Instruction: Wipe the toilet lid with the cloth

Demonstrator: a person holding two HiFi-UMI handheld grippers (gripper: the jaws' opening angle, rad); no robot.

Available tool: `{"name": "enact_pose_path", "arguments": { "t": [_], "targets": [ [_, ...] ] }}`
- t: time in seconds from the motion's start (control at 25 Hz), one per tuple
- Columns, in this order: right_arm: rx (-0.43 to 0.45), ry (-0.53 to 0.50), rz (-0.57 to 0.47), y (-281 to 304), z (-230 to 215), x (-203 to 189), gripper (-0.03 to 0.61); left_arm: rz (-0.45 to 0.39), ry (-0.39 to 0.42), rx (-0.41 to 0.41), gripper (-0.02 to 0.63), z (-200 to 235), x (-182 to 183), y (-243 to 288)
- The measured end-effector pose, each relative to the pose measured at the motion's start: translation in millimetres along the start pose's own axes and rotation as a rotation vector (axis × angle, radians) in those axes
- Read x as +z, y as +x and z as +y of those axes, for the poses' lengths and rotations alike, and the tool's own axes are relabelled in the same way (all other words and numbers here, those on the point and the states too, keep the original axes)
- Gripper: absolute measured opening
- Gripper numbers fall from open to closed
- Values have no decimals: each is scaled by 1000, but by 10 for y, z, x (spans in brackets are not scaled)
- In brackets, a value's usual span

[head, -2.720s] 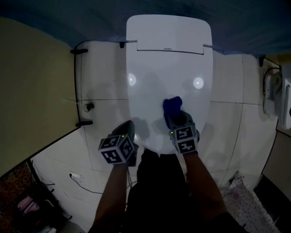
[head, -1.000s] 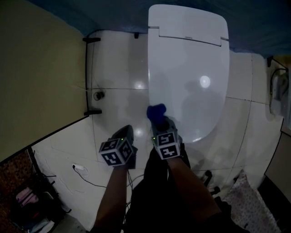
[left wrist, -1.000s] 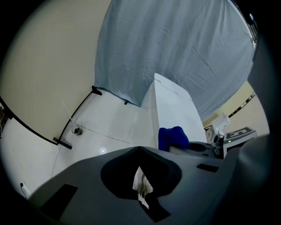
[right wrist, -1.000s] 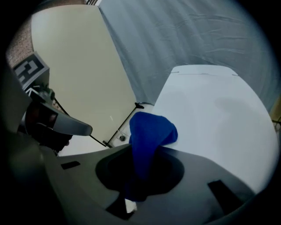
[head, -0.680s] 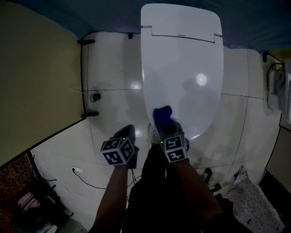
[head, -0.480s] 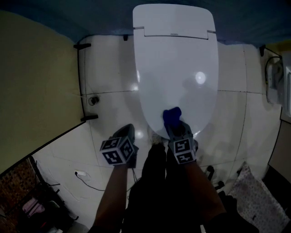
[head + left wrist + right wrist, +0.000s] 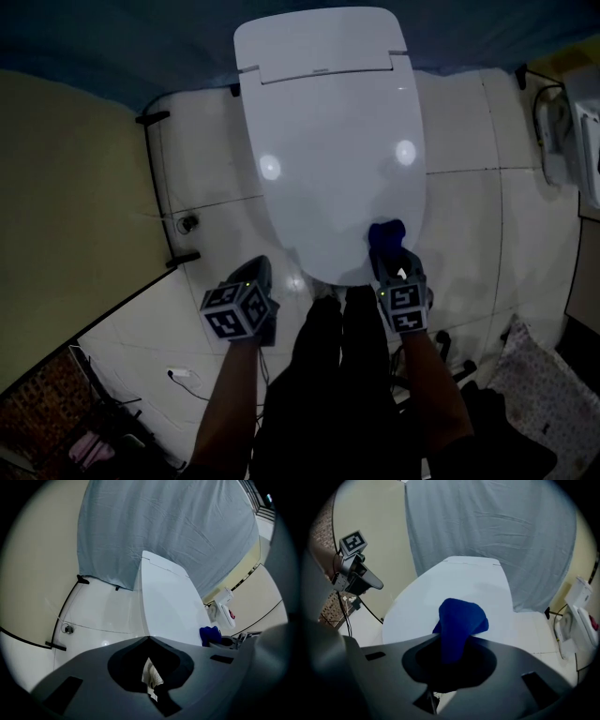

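Observation:
The white toilet lid [image 7: 328, 150] is down and fills the upper middle of the head view. My right gripper [image 7: 389, 253] is shut on a blue cloth [image 7: 385, 234], which rests on the lid's front right edge. In the right gripper view the blue cloth [image 7: 458, 623] bunches out from between the jaws over the toilet lid [image 7: 454, 592]. My left gripper [image 7: 258, 277] hangs over the floor to the left of the lid's front, its jaws closed together and empty. The left gripper view shows the toilet lid [image 7: 166, 611] and the cloth [image 7: 210, 633] at the right.
White floor tiles [image 7: 216, 169] surround the toilet. A grey-blue curtain [image 7: 497, 527] hangs behind it and a beige wall [image 7: 66, 187] stands at the left. A white fixture [image 7: 586, 122] is mounted at the right. A cable [image 7: 183, 375] lies on the floor. A patterned mat [image 7: 539, 375] is at the lower right.
The right gripper has swept the cloth from the lid's front left edge across to its front right edge. The left gripper has stayed beside the lid.

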State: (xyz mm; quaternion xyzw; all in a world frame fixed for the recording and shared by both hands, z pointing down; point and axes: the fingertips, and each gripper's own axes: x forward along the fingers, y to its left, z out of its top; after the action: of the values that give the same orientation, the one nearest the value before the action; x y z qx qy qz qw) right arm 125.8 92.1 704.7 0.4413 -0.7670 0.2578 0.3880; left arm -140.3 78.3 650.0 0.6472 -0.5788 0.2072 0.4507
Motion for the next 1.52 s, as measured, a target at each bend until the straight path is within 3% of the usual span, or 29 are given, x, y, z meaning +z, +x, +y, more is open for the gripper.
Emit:
{"name": "enact_pose_path", "arguments": {
  "t": [0.28,0.44,0.6,0.76,0.96,1.28,1.52],
  "targets": [
    [-111,42,63,-88,-549,-186,67,-7,13,-16,-8,-100,79,-27],
    [-150,73,60,-170,-737,10,66,-63,7,-34,-8,-216,354,-194],
    [-158,105,-62,-629,-764,583,67,-145,-23,-89,-8,-414,763,-650],
    [-150,100,-271,-1139,-876,1536,67,-284,-17,-190,-8,-667,1438,-1160],
    [-153,112,-453,-2115,-835,2347,67,-485,-63,-207,-8,-650,2046,-2193],
    [-74,132,-769,-3483,-675,3407,67,-788,49,-207,-8,-875,2819,-3646],
    [2,80,-907,-4159,-467,3653,66,-943,204,-193,-8,-1389,2795,-4366]
  ]
}}
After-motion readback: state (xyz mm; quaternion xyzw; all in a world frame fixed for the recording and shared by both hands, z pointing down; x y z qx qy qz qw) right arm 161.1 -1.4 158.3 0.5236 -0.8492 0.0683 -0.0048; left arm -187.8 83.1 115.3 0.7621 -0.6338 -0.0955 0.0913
